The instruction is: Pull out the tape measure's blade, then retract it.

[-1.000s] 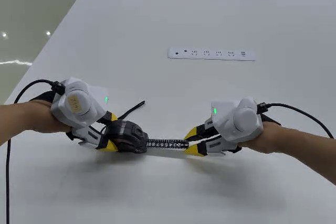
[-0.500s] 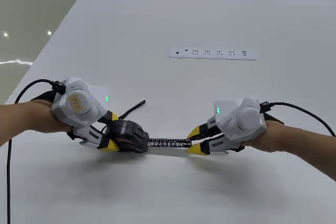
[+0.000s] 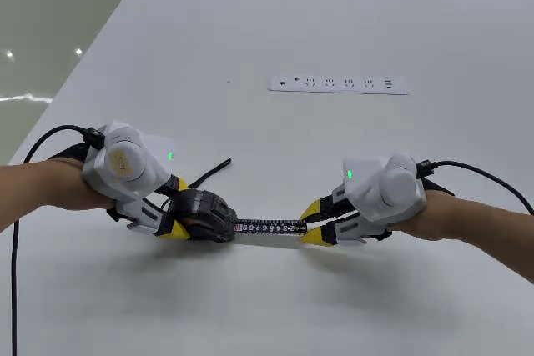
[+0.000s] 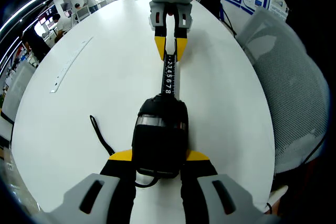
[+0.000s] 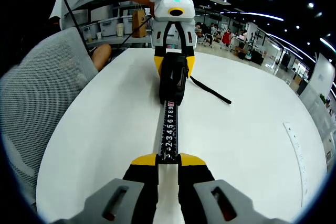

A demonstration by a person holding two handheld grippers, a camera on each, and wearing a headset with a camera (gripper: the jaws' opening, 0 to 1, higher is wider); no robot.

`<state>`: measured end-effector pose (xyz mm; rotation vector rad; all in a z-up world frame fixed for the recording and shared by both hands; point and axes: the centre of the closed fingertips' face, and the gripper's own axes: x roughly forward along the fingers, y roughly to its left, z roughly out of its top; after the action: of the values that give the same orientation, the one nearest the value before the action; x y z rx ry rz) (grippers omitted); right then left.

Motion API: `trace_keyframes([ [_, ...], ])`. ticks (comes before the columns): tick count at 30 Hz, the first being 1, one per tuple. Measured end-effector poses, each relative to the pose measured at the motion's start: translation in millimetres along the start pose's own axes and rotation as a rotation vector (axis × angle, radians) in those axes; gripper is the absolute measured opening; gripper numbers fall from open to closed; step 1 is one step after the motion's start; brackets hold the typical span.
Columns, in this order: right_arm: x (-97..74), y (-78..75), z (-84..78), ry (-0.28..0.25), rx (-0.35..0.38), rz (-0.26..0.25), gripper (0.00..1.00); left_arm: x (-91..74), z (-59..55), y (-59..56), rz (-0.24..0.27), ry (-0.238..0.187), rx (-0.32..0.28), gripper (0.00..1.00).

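**Blade partly drawn; retraction not yet begun**

We record a white worktop [image 3: 250, 22] carrying the whole set-up. A person's two hands hold the grippers low over its near edge.

The left gripper [image 4: 159, 156] has its jaws pressed against the two flanks of the tape measure [image 4: 160, 129]. The black case sits on the worktop on the person's left side. The right gripper [image 5: 168, 160] faces it from the opposite side, with its jaws pinching the free end of the blade [image 5: 168, 127].

A white power strip [image 3: 338, 84] lies flat well beyond the work and plays no part in it.

The blade runs straight and low between the two grippers. We cannot tell whether it touches the worktop or hangs just above it. Numerals from 2 up to about 9 read off between the case mouth and the right jaws.

A thin black wrist strap [image 3: 210, 172] trails loose from the case across the worktop, on the side away from the person.

Assessment: we judge the pull-out to be under way. A short length is exposed, the case is anchored and the tip is secured. The task sentence sets no length, so we cannot say whether this draw counts as complete. The retraction remains entirely to do. We expect it to need the tip brought back toward the case mouth under control, so that the blade does not snap in.
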<state>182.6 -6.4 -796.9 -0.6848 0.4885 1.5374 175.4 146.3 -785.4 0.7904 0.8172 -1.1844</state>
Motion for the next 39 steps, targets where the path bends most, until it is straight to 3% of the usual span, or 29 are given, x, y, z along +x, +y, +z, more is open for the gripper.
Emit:
trace_keyframes([
  [39, -11.5, 3.0, -6.4, 0.011, 0.012, -0.003, 0.12, -1.1, 3.5, -2.3, 0.003, -0.002, -0.001, 0.28],
])
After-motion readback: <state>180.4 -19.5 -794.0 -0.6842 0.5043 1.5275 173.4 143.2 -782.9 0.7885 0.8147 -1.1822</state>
